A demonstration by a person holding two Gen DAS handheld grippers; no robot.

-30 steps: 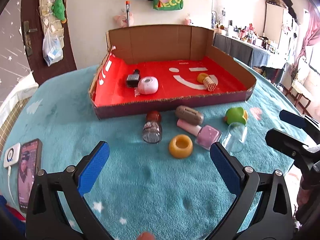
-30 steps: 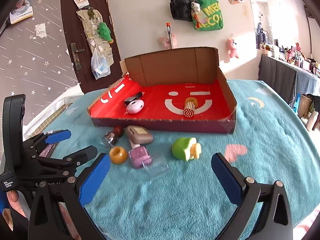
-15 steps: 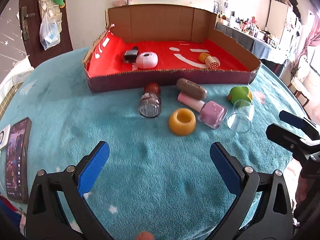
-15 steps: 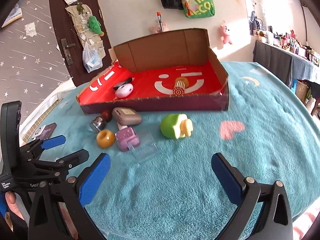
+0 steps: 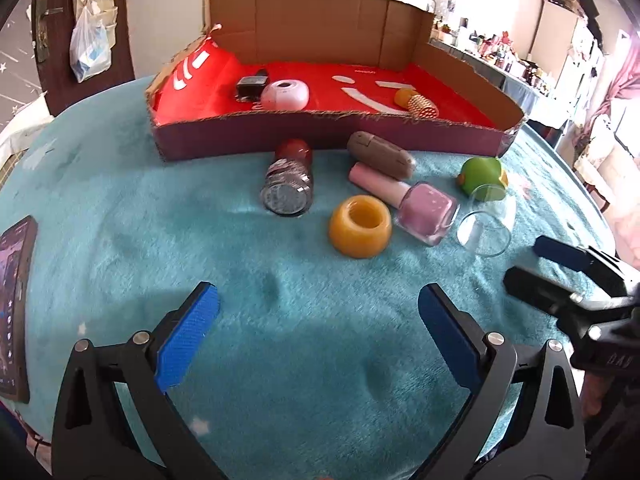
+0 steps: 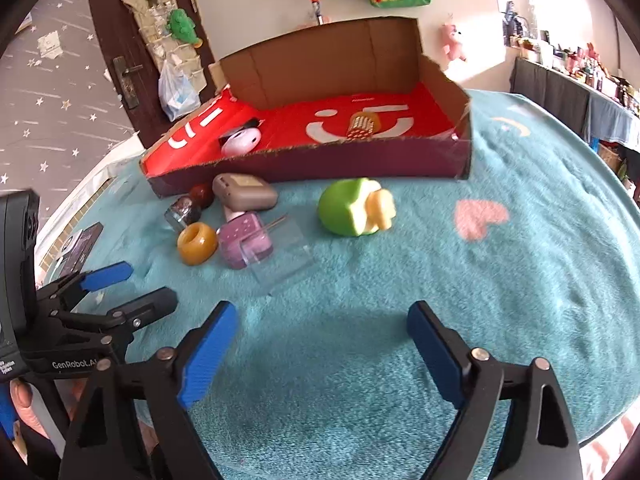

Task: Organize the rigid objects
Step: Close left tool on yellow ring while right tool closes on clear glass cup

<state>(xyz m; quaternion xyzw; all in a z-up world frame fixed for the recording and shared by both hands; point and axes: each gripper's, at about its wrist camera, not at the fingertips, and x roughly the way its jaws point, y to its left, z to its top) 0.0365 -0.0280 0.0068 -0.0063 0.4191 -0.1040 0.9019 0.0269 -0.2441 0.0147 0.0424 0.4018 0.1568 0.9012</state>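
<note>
A cardboard box [image 5: 320, 132] [image 6: 312, 160] with a red floor stands on the teal cloth, holding a pink oval case [image 5: 285, 95], a black item and a gold studded piece [image 5: 420, 105]. In front of it lie a red-capped jar [image 5: 288, 182], a taupe case [image 5: 380, 155], a pink nail polish bottle [image 5: 424, 210], an amber ring [image 5: 359, 226], a clear glass [image 5: 486, 222] and a green toy [image 6: 354, 208]. My left gripper [image 5: 318, 312] hangs open above bare cloth, short of the ring. My right gripper [image 6: 322, 326] is empty, its jaws closing, short of the green toy.
A phone [image 5: 14, 304] lies at the cloth's left edge. The right gripper [image 5: 568, 276] shows at the right of the left wrist view, the left gripper [image 6: 104, 292] at the left of the right wrist view. A door, hanging bags and a cluttered counter stand behind.
Both grippers have sunk toward the cloth and tilted down, so the objects look larger and closer. The right gripper's fingers have drawn nearer each other.
</note>
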